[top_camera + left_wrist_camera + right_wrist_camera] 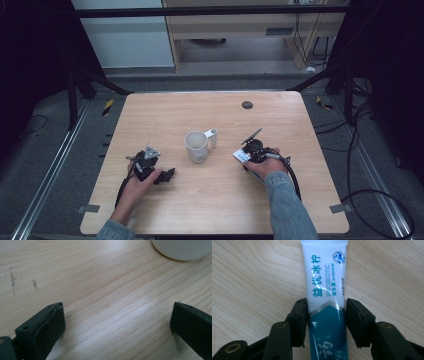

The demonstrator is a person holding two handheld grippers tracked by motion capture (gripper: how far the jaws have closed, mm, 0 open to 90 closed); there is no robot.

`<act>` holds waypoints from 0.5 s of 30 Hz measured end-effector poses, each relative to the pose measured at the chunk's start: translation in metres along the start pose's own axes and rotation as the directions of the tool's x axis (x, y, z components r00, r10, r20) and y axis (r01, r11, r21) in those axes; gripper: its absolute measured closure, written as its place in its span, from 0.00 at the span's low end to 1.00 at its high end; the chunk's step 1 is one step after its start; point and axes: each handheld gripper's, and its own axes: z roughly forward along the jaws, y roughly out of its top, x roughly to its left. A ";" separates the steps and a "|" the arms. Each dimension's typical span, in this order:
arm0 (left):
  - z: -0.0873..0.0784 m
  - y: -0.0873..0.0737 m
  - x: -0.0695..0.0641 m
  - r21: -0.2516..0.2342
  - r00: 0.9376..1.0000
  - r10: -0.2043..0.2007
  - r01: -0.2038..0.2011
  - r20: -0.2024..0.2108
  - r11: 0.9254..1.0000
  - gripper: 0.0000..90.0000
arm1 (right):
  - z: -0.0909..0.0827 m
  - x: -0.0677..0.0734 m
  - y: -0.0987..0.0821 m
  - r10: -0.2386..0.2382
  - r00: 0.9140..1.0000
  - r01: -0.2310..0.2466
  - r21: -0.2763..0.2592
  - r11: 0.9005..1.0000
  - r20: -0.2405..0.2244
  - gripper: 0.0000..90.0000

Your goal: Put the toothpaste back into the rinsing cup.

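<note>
Toothpaste tube [325, 290] lying flat on wooden table [249, 277], right gripper [326, 315] pinching its sides, left gripper [117, 322] jaws spread wide over bare wood

Counter [210, 205]: pale wood-grain top, rounded corners, small dark round cap [247, 105] near the far edge. Mug [196, 146]: white, upright, at the counter's middle. Small pale cylinder [213, 138]: upright, just beside the mug. Floor [45, 150]: grey, with trailing black cables [370, 195].
</note>
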 end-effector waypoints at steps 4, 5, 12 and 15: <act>0.000 0.000 0.000 0.000 1.000 0.000 0.000 0.000 1.000 0.00 | 0.001 0.000 0.001 0.001 1.000 -0.001 0.001 1.000 0.008 0.60; 0.000 0.000 0.000 0.000 1.000 0.001 -0.001 0.001 1.000 0.00 | 0.001 0.000 0.001 0.001 1.000 -0.001 0.001 1.000 0.007 0.61; 0.000 0.000 0.000 0.000 1.000 0.001 -0.001 0.001 1.000 0.00 | 0.000 -0.001 0.000 -0.006 1.000 0.006 -0.002 1.000 0.017 0.62; 0.000 0.000 0.000 0.000 1.000 0.001 -0.001 0.002 1.000 0.00 | 0.000 0.000 0.000 -0.006 1.000 0.006 -0.006 1.000 0.023 0.63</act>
